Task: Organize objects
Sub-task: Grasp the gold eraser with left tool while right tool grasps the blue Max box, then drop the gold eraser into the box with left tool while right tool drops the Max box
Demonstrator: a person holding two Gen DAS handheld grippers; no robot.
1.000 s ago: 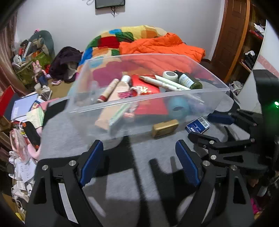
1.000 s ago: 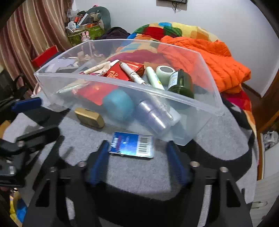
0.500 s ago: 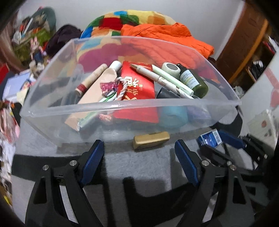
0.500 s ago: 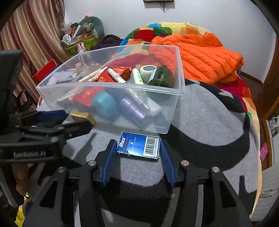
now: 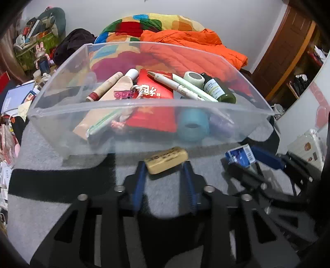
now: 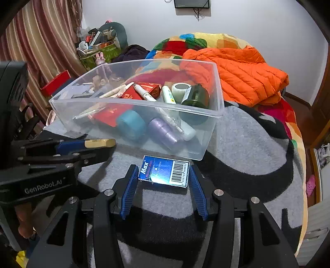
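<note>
Clear plastic bin point(image 5: 144, 127), rectangular, open-topped, standing on a grey-and-black blanket point(image 6: 247, 148) spread over a bed. Contents, 9 items told apart: red packet with gold characters point(image 5: 154, 90); beige tube with white cap point(image 5: 121, 86); cork-coloured cylinder with red end point(image 5: 103, 87); 2 white pens point(image 5: 175, 84), the upper lying across the red packet; roll of white tape point(image 5: 192, 77); dark green bottle with pale label point(image 5: 218, 90), on its side at the right end; teal tape roll point(image 5: 192, 124) and lilac cylinder point(image 5: 221, 126), both against the near wall and seen through it. Outside the bin, on the blanket: gold bar-shaped item point(image 5: 166, 159), just in front of the near wall, pinched at its ends by the left tongs point(image 5: 165, 173); blue Max box with barcode point(image 6: 164, 174), near the bin's right corner, lying between the blue pads of the right tongs point(image 6: 163, 181), which are drawn in beside its 2 short sides; whether they press on it, cannot tell. Left wrist view alone shows a wooden door point(image 5: 282, 47). Right wrist view alone shows striped curtains point(image 6: 31, 41), a wall-mounted screen point(image 6: 191, 3), and the gold item held clear of the blanket; the box's printed face reads only here. Orange quilted jacket point(image 6: 243, 72) and a multicoloured quilt point(image 5: 148, 22) lie behind the bin in both views.
</note>
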